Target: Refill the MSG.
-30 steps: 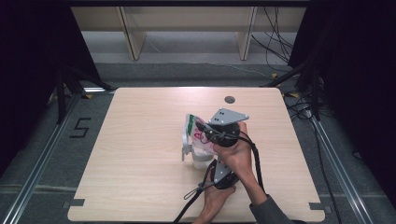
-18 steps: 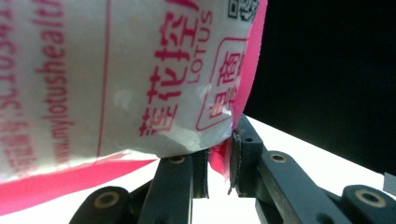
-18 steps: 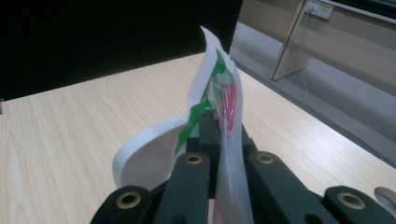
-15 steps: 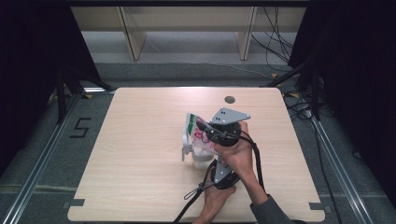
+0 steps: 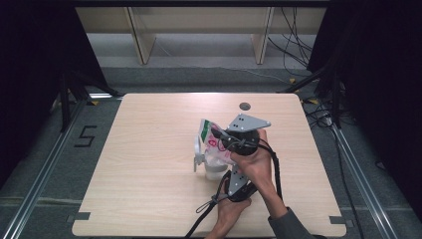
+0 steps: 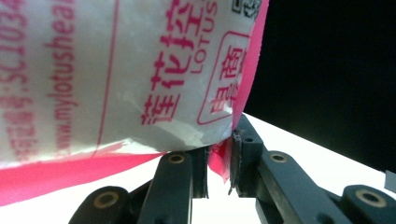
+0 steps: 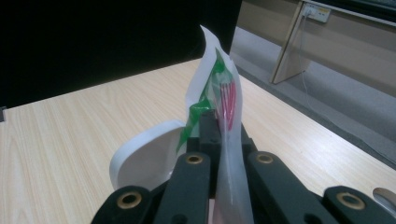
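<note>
A white plastic bag (image 5: 213,141) with pink print and a green patch is held up over the middle of the table. Both grippers grip it. My right gripper (image 5: 219,142), the one with the grey plate on top, is shut on the bag's upper part (image 7: 219,88). My left gripper (image 5: 227,173) comes from below and is shut on the bag's pink bottom edge (image 6: 219,161). Under the bag a white cup (image 5: 215,172) stands on the table, and its rim (image 7: 140,151) appears beside the right gripper (image 7: 223,135). In the left gripper view the printed bag (image 6: 116,70) hangs just above the left gripper (image 6: 218,170).
The wooden table (image 5: 149,169) has a round cable hole (image 5: 244,106) near its far edge. Cables trail from the grippers off the near edge (image 5: 204,219). Shelving legs and floor cables lie beyond the table.
</note>
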`<control>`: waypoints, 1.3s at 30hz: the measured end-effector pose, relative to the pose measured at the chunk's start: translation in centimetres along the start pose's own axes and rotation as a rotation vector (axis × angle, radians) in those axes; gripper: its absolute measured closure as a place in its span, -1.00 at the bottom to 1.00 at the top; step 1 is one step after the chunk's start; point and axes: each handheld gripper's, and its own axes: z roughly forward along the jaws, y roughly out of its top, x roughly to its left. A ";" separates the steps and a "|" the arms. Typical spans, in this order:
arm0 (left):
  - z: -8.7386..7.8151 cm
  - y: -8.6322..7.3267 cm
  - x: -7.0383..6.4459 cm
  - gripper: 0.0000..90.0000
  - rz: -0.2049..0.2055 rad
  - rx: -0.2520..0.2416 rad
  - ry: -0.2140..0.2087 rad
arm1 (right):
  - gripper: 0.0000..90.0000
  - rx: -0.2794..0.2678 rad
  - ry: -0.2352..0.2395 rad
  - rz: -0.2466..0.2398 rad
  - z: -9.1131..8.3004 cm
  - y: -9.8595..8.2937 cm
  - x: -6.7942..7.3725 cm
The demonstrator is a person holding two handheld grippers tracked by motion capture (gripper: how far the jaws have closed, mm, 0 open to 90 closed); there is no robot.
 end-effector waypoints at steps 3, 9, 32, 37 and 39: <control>-0.1 0.0 0.0 0.75 0.005 0.002 0.004 | 1.00 -0.007 -0.003 0.022 -0.2 0.0 -0.1; -0.2 0.0 0.0 0.75 0.015 0.010 0.011 | 1.00 -0.026 0.012 0.002 -0.5 0.0 -0.6; -0.2 -0.3 -0.5 0.73 -0.016 -0.021 0.009 | 1.00 -0.053 0.022 -0.024 -3.0 0.0 -0.8; -0.5 -0.3 -0.3 0.69 0.048 -0.007 0.078 | 1.00 -0.074 0.012 -0.027 -3.9 -0.3 -1.0; -0.4 -0.5 -0.4 0.69 0.048 -0.001 0.077 | 1.00 -0.072 0.018 -0.028 -4.2 -0.5 -1.2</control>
